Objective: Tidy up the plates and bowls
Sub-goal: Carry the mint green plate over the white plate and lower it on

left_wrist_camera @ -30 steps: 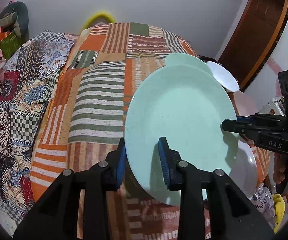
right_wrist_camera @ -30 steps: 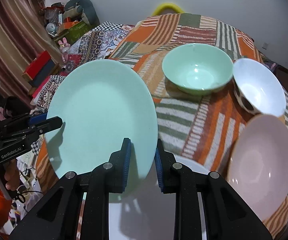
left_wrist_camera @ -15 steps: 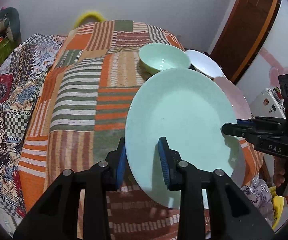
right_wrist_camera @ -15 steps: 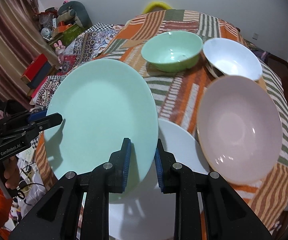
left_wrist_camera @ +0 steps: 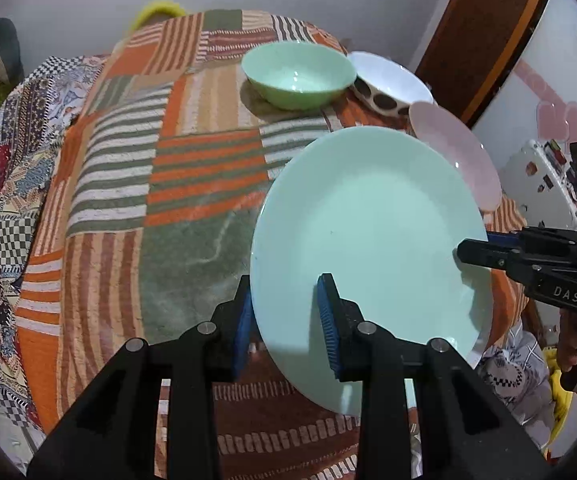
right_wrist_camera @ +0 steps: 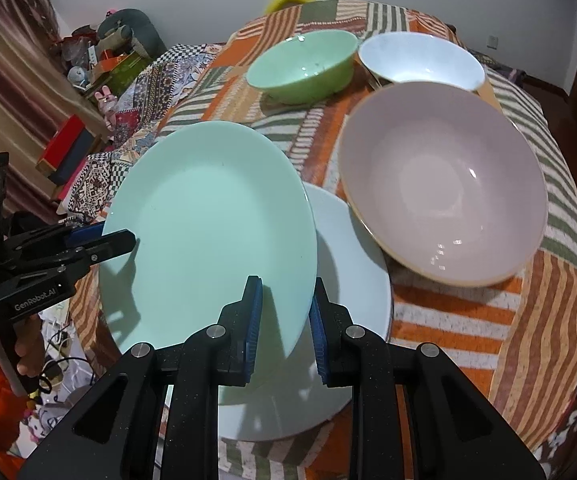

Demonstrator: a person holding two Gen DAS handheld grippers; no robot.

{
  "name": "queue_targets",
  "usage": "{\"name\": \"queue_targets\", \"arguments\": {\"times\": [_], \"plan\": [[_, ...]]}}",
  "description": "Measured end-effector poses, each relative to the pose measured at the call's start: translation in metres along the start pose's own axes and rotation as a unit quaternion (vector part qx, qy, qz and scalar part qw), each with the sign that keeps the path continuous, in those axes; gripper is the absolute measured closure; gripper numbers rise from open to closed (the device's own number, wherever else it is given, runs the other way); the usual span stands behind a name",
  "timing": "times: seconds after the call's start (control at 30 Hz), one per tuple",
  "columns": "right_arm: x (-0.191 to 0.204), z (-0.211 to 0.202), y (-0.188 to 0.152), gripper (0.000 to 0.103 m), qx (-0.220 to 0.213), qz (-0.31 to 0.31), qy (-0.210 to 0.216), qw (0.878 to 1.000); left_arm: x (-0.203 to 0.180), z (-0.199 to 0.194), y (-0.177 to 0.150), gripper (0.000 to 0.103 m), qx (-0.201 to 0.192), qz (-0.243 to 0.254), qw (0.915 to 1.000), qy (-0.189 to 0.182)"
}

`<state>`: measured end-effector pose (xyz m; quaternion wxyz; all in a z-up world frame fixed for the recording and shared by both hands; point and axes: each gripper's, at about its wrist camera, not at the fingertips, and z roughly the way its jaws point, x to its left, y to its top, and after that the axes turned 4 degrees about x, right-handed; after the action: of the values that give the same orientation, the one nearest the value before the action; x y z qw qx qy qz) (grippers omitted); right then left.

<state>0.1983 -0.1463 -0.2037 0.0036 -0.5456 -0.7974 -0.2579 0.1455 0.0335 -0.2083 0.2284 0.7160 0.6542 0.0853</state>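
Gripping the mint plate (right_wrist_camera: 208, 224) by opposite rims, the left gripper (left_wrist_camera: 284, 320) and right gripper (right_wrist_camera: 284, 320) hold it tilted above a white plate (right_wrist_camera: 352, 280), largely hidden beneath. Toward 1 o'clock sits a pink bowl (right_wrist_camera: 444, 184); farther, a green bowl (right_wrist_camera: 304, 64) at 12.

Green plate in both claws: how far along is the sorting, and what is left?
Nothing looks stacked yet. In hand: the green plate, gripped at opposite rims by the left claw and right claw, above the white plate. Left: set it on a plate, then deal with the green bowl, the white bowl and the pink bowl, each separate on the patchwork cloth.
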Motion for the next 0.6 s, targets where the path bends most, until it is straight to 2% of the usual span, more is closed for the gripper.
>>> {"name": "queue_targets", "arguments": {"times": [0.6], "plan": [[-0.021,0.004,-0.018,0.082,0.016,0.032,-0.005,0.999,-0.016,0.035,0.006,0.072,0.040,0.032,0.9987,0.004]]}}
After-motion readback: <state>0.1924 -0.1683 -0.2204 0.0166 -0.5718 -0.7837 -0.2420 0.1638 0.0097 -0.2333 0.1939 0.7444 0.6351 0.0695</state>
